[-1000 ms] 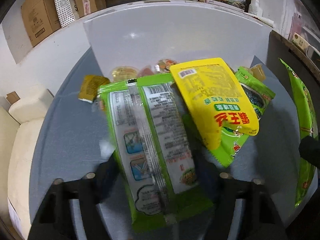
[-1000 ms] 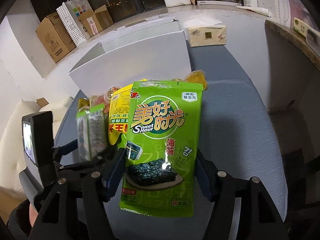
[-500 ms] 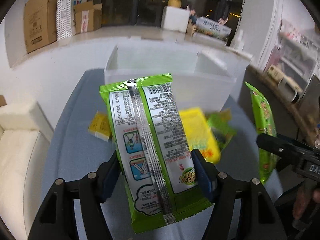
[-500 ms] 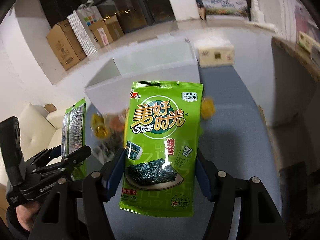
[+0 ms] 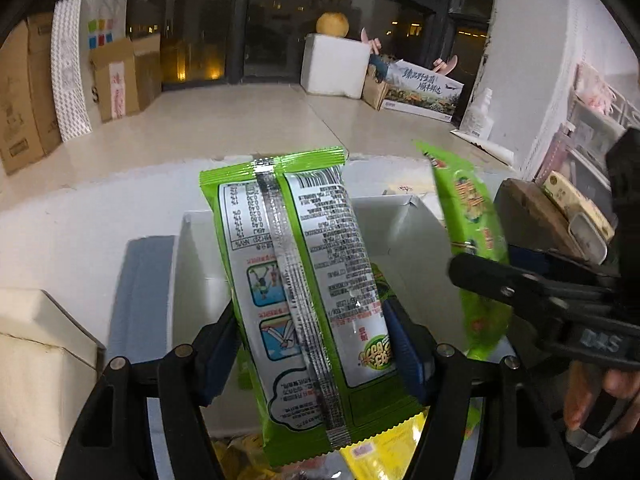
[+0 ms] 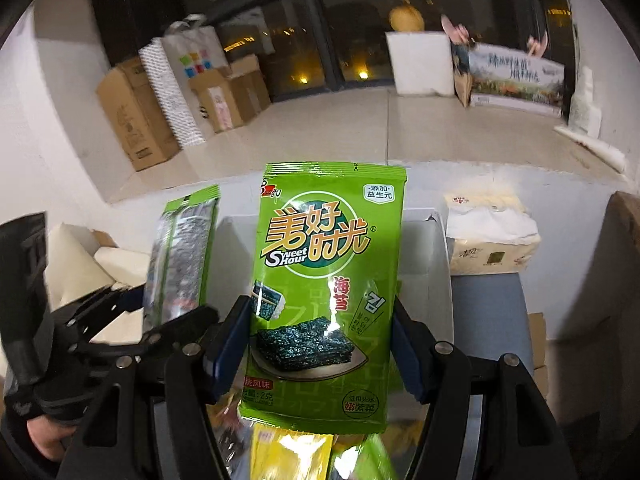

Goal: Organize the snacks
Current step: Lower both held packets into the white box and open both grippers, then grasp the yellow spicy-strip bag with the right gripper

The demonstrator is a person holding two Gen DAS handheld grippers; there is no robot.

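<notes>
My left gripper (image 5: 314, 344) is shut on a green seaweed pack (image 5: 304, 300), held upright with its silver printed back toward the camera. My right gripper (image 6: 320, 336) is shut on a second green seaweed pack (image 6: 328, 280), front side showing. Both packs hang side by side above the open white box (image 5: 192, 264), whose right wall (image 6: 440, 248) shows behind the right pack. In the left wrist view the right pack (image 5: 468, 216) appears edge-on at the right. A yellow snack pack (image 5: 384, 456) and other loose snacks lie below at the bottom edge.
A tissue pack (image 6: 488, 240) lies on the blue-grey table (image 6: 488, 304) right of the box. A cream cushion (image 5: 40, 340) is at the left. Cardboard boxes (image 6: 136, 120) and a white foam box (image 5: 336, 64) stand on the far floor. A hand (image 5: 592, 400) grips the right tool.
Both grippers have lifted their green packs off the snack pile and carried them up and forward over the white box. The pile has dropped to the bottom of both views.
</notes>
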